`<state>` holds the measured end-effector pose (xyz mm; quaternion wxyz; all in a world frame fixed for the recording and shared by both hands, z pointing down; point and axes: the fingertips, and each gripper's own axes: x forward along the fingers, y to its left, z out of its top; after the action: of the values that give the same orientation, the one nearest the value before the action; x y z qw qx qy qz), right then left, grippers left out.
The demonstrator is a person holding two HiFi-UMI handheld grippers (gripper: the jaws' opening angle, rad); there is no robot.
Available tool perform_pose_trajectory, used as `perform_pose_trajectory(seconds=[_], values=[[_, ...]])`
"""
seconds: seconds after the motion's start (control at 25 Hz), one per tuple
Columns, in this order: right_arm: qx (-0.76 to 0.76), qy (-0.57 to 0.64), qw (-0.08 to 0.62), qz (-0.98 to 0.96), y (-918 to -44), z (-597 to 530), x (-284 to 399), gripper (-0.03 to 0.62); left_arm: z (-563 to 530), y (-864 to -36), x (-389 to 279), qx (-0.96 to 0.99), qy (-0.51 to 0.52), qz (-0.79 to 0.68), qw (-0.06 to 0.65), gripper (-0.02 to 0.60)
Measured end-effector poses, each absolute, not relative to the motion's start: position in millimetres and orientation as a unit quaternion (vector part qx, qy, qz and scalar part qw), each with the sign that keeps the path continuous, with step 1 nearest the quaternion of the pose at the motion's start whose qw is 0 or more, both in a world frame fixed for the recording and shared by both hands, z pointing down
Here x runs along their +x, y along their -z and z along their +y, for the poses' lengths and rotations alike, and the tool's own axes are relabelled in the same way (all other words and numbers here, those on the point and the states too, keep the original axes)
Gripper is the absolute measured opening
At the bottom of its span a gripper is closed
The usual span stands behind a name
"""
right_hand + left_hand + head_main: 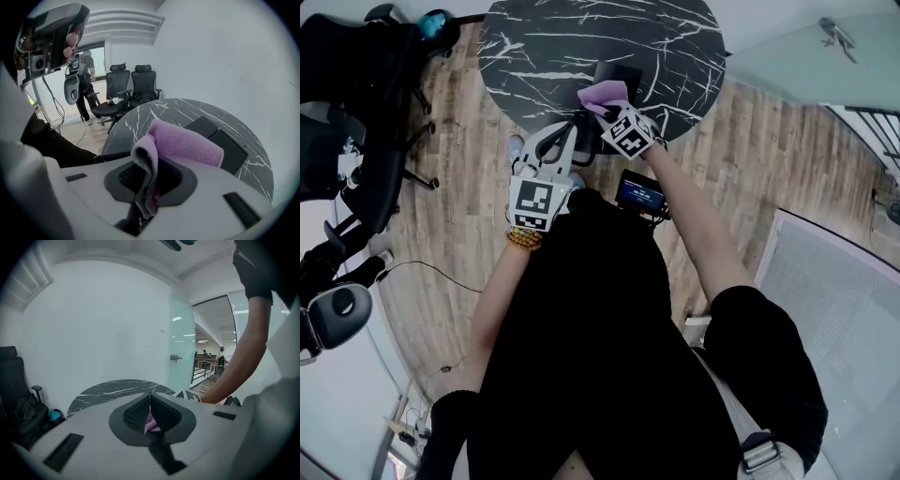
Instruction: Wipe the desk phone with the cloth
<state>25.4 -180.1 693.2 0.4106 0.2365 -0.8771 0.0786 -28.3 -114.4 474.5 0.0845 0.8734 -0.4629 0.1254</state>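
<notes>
Right gripper is clamped on the purple cloth at the near edge of the table. The phone lies just beyond, at twelve o'clock, its long side running ten to four in the right gripper view. Left gripper, pinched together, trails at seven o'clock, so the right is nearer.

From my station I count two grippers, the left gripper and the right gripper. There is one purple cloth, one desk phone and one round marble table. I see at least two office chairs, one chair beside another chair, and one standing person.
</notes>
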Motion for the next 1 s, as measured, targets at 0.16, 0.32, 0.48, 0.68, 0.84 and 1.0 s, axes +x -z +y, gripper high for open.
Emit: perform_pose_trajectory(seconds=[0.16,0.32,0.48,0.68,0.84,1.0], values=[[0.228,-0.083,0.41,-0.879,-696.2,-172.9,23.7,0.063,-114.7,-474.2,-28.3,0.873,-0.126,-0.463,0.084,0.018],[0.217,-0.088,0.414,-0.88,-700.6,-165.8,22.8,0.063,-114.5,-475.0,-28.4,0.873,-0.126,-0.464,0.086,0.018],[0.203,-0.093,0.421,-0.879,-703.9,-157.3,21.1,0.063,-114.1,-475.9,-29.8,0.872,-0.126,-0.464,0.086,0.018],[0.185,-0.104,0.427,-0.879,-708.0,-147.7,19.9,0.063,-113.5,-476.1,-28.8,0.872,-0.127,-0.464,0.086,0.018],[0.175,-0.115,0.428,-0.879,-710.5,-142.9,18.9,0.063,-112.0,-476.5,-27.8,0.874,-0.129,-0.462,0.085,0.018],[0.171,-0.124,0.429,-0.878,-710.6,-142.7,18.4,0.063,-110.6,-476.9,-27.1,0.874,-0.13,-0.46,0.085,0.018]])
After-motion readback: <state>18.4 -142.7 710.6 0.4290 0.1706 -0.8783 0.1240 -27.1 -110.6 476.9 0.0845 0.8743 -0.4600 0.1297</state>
